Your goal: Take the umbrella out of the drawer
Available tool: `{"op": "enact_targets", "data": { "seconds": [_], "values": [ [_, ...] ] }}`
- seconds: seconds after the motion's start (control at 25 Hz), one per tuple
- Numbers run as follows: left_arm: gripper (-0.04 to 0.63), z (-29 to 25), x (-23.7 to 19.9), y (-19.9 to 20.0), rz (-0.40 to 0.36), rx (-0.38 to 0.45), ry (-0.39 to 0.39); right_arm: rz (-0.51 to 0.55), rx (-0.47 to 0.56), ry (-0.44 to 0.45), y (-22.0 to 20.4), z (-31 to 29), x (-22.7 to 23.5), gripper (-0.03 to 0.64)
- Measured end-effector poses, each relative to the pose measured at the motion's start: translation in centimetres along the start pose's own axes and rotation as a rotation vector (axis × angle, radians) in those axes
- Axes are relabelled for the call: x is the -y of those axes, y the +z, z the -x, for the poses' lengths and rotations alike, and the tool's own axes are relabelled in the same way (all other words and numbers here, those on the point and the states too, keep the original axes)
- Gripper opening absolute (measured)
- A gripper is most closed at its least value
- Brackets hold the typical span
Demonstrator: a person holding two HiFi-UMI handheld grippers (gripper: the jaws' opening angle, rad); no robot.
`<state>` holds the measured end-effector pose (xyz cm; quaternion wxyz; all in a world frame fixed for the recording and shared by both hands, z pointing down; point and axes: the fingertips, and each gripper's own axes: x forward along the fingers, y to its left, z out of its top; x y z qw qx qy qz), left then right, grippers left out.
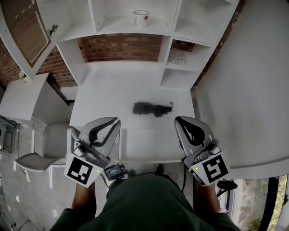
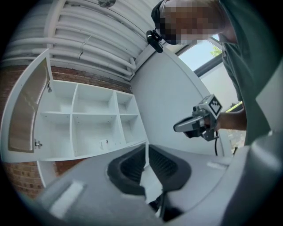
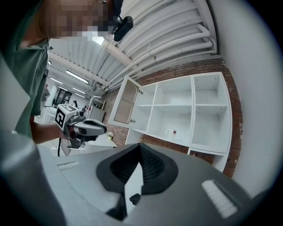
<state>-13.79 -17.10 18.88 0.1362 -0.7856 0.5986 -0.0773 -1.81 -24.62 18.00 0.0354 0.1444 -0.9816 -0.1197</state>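
Head view looked steeply down on a white shelf unit [image 1: 97, 13] standing at the back of a white desk [image 1: 108, 85]. The left gripper [image 1: 116, 121] and right gripper [image 1: 179, 120] were held side by side over the desk's front edge, well apart. Each had its jaws pressed together with nothing between them. The folded black umbrella [image 1: 151, 108] lay on the desk top, just beyond and between the two grippers. A mug [image 1: 140, 19] stood on a shelf.
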Motion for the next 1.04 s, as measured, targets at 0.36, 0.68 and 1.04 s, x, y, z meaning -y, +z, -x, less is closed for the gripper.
{"op": "enact_targets", "data": {
  "seconds": [0.36, 0.68, 1.04],
  "values": [
    [0.020, 1.6, -1.2, -1.4, 0.004, -0.021, -0.001, 0.008, -0.021, -0.054, 0.0, -0.7, -1.1, 0.006],
    [0.018, 1.7, -2.4, -2.8, 0.018, -0.033, -0.013, 0.000, -0.046, -0.066, -0.7, -1.8, -1.3, 0.006],
    [0.018, 1.8, -2.9, -3.6, 0.029, -0.037, -0.024, -0.013, -0.064, -0.076, -1.5, -2.4, -1.4, 0.006]
  ]
}}
